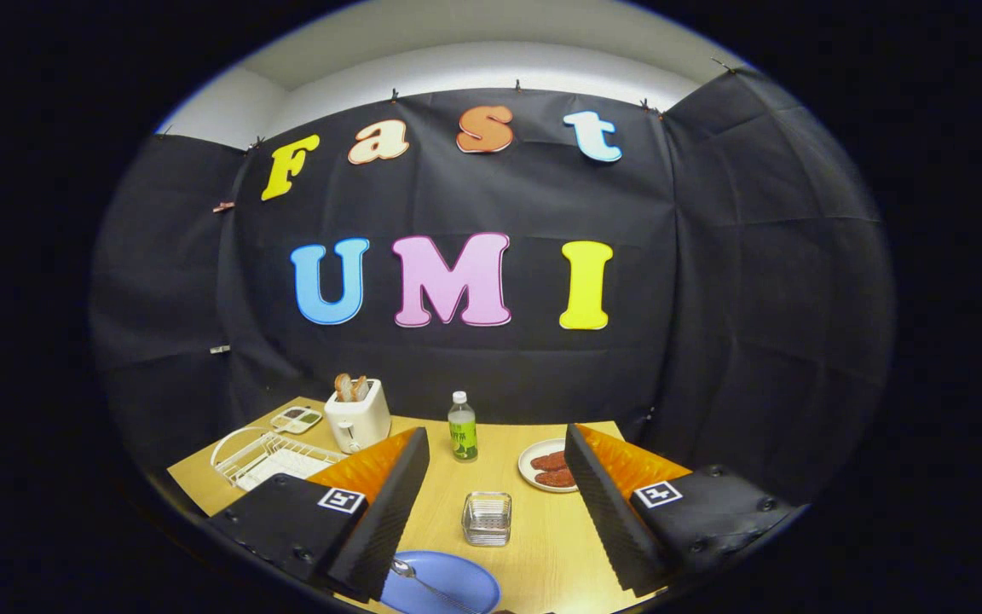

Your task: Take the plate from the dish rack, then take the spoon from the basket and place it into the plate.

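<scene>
The plate (448,584) lies flat on the table (542,529), low between the fingers and nearer the left one. It is blue, round and smooth, with a shallow rim. The spoon (423,582) rests in it, its shiny metal bowl near the left finger (389,503) and its thin handle running across the plate toward the right.

The gripper (499,512) is spread wide and holds nothing. Its 2 fingers are wedge-shaped, with black ribbed pads on the inner faces and orange backs. Each sits on a black block carrying 1 small square black-and-white marker. The left finger's tip stands just beside the plate's rim; whether it touches cannot be told. The right finger (606,512) is well apart from the plate.

Just beyond the plate, between the fingers, stands the basket (487,518), a small square one of fine metal mesh. Farther on is a bottle (462,428), clear plastic with a white cap and green label, standing upright. To its right, partly behind the right finger, a white dish (534,465) holds 2 reddish-brown flat pieces.

Beyond the left finger sits the rack (265,456), of white wire with a curved end. Behind it stands a white toaster (358,418) with bread sticking up from its slots, and just beside that a small tray (297,419). The table is pale wood with a smooth top.
</scene>
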A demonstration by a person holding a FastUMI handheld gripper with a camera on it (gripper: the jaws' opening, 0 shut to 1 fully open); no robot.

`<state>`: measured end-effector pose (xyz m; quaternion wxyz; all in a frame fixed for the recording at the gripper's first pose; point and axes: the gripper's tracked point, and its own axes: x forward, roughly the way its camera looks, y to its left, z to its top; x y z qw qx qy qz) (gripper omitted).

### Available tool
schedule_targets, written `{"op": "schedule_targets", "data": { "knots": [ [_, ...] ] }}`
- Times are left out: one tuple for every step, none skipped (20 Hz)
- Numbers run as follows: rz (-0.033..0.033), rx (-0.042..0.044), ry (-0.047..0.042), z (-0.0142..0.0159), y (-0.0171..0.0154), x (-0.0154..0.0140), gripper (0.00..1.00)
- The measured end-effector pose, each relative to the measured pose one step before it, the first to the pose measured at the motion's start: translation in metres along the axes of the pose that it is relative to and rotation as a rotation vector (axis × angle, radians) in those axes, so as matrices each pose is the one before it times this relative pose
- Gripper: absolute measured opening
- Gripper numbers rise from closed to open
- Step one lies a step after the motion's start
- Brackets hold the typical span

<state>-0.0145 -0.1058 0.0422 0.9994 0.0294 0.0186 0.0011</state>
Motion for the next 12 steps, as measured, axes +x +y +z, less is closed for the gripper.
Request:
{"op": "schedule_targets", "data": {
  "knots": [
    [-0.02455, 0.00141, -0.01579, 0.00574, 0.00425, -0.00740, 0.98],
    [-0.02480, -0.00023, -0.01472, 0.00532, 0.00328, -0.00694, 0.98],
    [-0.02861, -0.00034, -0.01253, 0.00417, 0.00137, -0.00661, 0.98],
    [-0.02385, 0.00311, -0.00851, 0.00228, 0.00227, -0.00548, 0.98],
    [-0.01846, 0.00621, -0.00991, 0.00085, 0.00376, -0.00547, 0.98],
    [-0.01307, 0.00723, -0.01341, 0.00190, 0.00363, -0.00555, 0.98],
    [-0.01290, 0.00419, -0.00696, -0.00148, 0.00265, -0.00340, 0.98],
    [-0.01312, 0.00018, -0.00042, -0.00203, 0.00211, -0.00385, 0.98],
    [-0.01113, -0.00016, 0.00403, -0.00232, 0.00143, -0.00496, 0.98],
    [-0.00671, 0.00331, 0.00323, -0.00199, 0.00191, -0.00347, 0.98],
    [-0.00369, 0.00435, -0.00062, -0.00055, 0.00374, -0.00279, 0.98],
    [-0.00367, 0.00096, -0.00053, -0.00080, 0.00189, -0.00232, 0.98]
  ]
}}
